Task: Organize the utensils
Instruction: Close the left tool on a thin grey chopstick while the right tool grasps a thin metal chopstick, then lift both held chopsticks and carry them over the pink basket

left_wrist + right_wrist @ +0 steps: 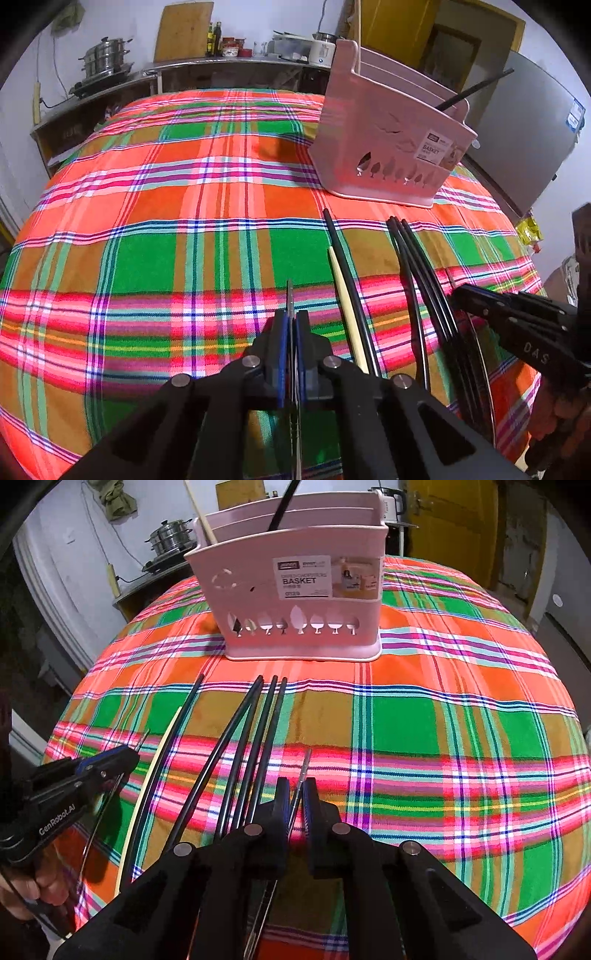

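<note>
1. Two grippers are busy here, so starting at the far side: the left gripper (291, 317) is clamped tight on a thin silver chopstick (290, 295). The tip pokes out toward 12 o'clock over the plaid tablecloth (147, 221). Gripping it near the end looks like a way to keep the long part free for dropping it upright.
2. Next over, a cream chopstick (345, 306) lies right against a single black chopstick (347, 277). Both are flat on the cloth and point to about 12 o'clock. I'd guess they're just waiting their turn.
3. Then there's a bunch of black chopsticks (417, 277), fanned slightly, tips close together at the far end. Nobody's holding those.
4. The right gripper (295, 786) is closed on a second silver chopstick (304, 764), which sits pinched between the pads and points to roughly 12 o'clock. My read is that each hand took one of the matching metal pair, so they can go in together.
5. The pink basket (295, 627) stands upright at 12 o'clock from the right gripper, and around 1 o'clock from the left one. It's well apart from both.
6. One black stick and one cream stick already lean inside it. Which compartment they're in, I can't tell.
7. Most of the sorting is still ahead, I'd say.
</note>
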A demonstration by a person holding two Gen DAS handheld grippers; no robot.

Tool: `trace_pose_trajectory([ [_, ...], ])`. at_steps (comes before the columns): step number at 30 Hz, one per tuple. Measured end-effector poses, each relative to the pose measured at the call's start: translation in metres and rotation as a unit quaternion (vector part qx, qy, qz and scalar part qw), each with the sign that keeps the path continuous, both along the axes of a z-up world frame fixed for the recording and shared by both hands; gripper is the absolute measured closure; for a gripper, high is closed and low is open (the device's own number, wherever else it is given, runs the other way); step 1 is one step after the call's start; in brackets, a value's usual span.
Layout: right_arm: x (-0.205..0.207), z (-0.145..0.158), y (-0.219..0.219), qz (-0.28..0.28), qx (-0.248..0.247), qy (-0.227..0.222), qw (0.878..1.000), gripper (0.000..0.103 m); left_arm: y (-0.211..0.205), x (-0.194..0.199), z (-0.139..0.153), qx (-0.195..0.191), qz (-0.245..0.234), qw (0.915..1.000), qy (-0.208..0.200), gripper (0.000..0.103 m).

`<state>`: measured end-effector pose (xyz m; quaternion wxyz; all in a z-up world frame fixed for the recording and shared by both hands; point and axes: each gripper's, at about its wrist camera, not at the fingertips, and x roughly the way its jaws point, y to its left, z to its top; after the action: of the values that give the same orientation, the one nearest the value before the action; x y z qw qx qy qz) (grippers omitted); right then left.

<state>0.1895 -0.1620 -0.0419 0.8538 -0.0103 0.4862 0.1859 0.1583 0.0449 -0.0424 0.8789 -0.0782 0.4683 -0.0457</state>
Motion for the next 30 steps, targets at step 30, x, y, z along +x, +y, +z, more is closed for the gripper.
trace_pose_trajectory([
  [30,0.014,0.075,-0.017,0.0,0.044,-0.051,0.998,0.099,-0.016,0.013,0.084,0.009,-0.044,0.9979,-0.047,0.099],
])
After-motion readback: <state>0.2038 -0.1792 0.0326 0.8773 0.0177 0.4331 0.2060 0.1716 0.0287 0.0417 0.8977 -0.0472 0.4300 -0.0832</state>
